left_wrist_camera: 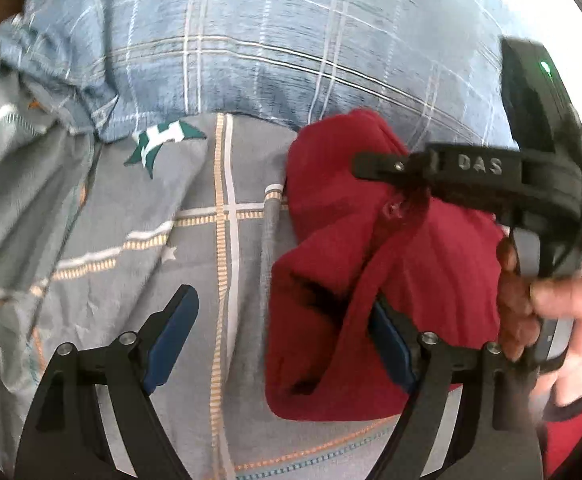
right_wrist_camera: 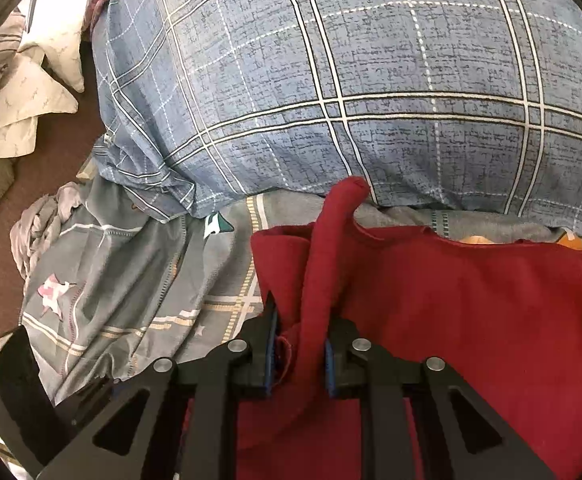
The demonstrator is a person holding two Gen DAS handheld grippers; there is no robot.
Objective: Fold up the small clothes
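Observation:
A small dark red garment (left_wrist_camera: 371, 264) lies bunched on a grey patterned bedsheet (left_wrist_camera: 195, 248). My left gripper (left_wrist_camera: 281, 320) is open, its fingers spread wide; the right finger touches the garment's left folds, the left finger is over bare sheet. The right gripper (left_wrist_camera: 375, 168) reaches in from the right and pinches the garment's top. In the right wrist view the garment (right_wrist_camera: 471, 312) spreads to the right, and my right gripper (right_wrist_camera: 301, 344) is shut on a raised fold of it (right_wrist_camera: 323, 264).
A large blue plaid pillow (right_wrist_camera: 351, 92) lies just behind the garment. The grey sheet (right_wrist_camera: 131, 280) hangs crumpled to the left. White and olive cloths (right_wrist_camera: 31, 92) lie on the brown floor at far left. A hand (left_wrist_camera: 551, 312) holds the right gripper.

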